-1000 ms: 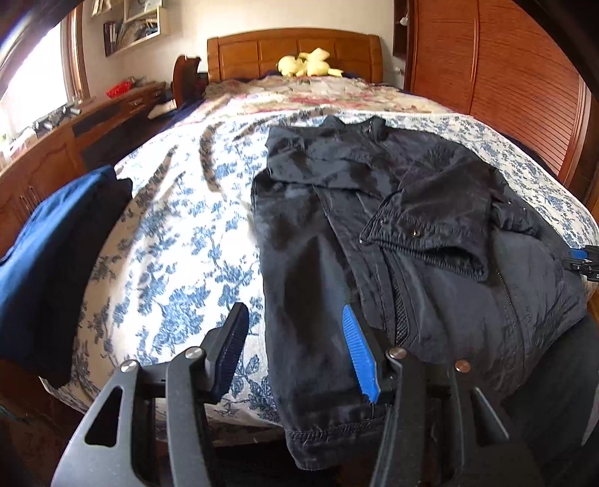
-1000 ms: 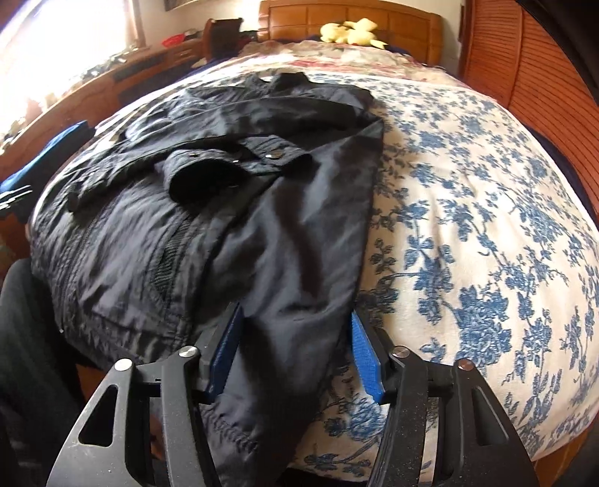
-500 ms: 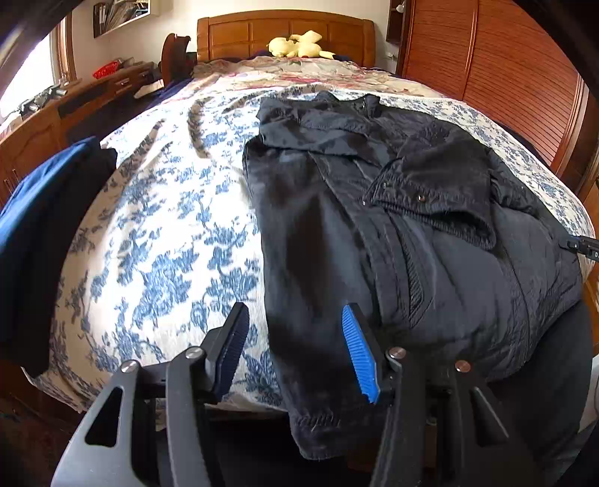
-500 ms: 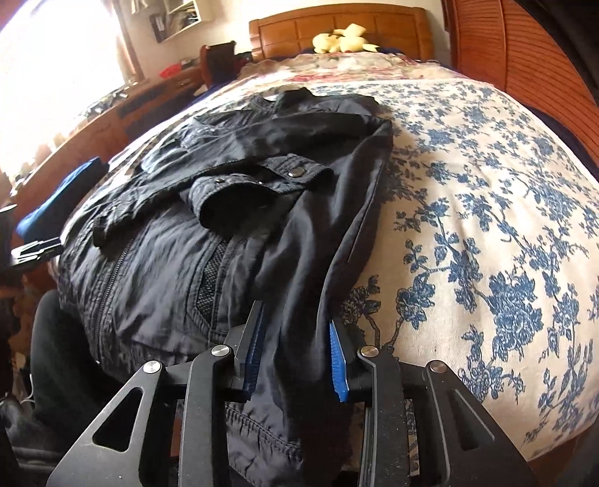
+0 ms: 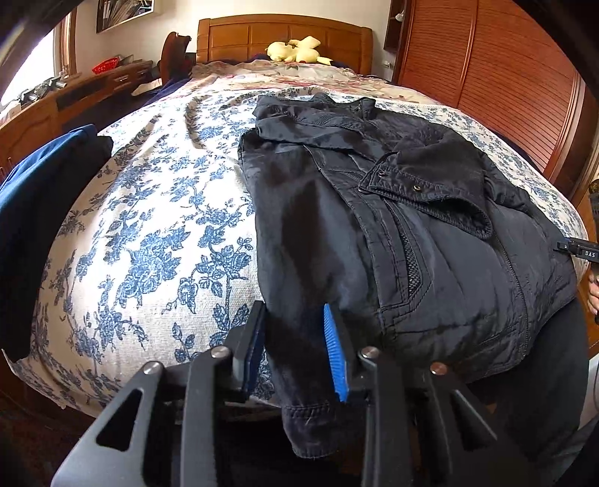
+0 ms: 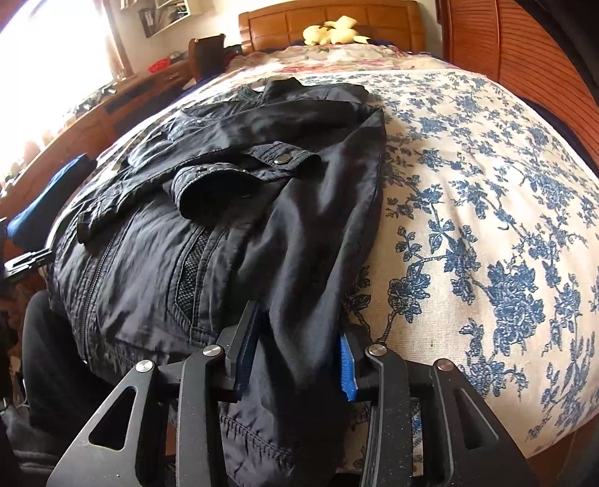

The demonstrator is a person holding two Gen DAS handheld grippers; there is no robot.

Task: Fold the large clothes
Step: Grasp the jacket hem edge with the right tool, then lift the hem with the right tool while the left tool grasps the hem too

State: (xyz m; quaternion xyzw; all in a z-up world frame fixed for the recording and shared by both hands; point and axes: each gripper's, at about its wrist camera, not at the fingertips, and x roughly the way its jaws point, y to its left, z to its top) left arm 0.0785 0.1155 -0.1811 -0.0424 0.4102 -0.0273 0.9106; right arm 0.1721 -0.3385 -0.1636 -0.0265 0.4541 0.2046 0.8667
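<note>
A black zip-front jacket of crinkled fabric (image 5: 430, 239) lies spread on a bed under a cream bedspread printed with blue flowers (image 5: 149, 239), its hem hanging over the near edge at both tongs. The left gripper (image 5: 295, 348) is closing, its blue pads astride the jacket's left hem edge. The right gripper (image 6: 295, 348) is opening, narrowly parted, with the jacket's right hem edge bunched between its pads; a yellow plush toy (image 6: 333, 32) sits far ahead by the wooden headboard (image 6: 374, 17).

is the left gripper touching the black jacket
Touching. In the left wrist view the left gripper is closing with the black jacket hem between its pads, cloth filling the gap against both.
</note>
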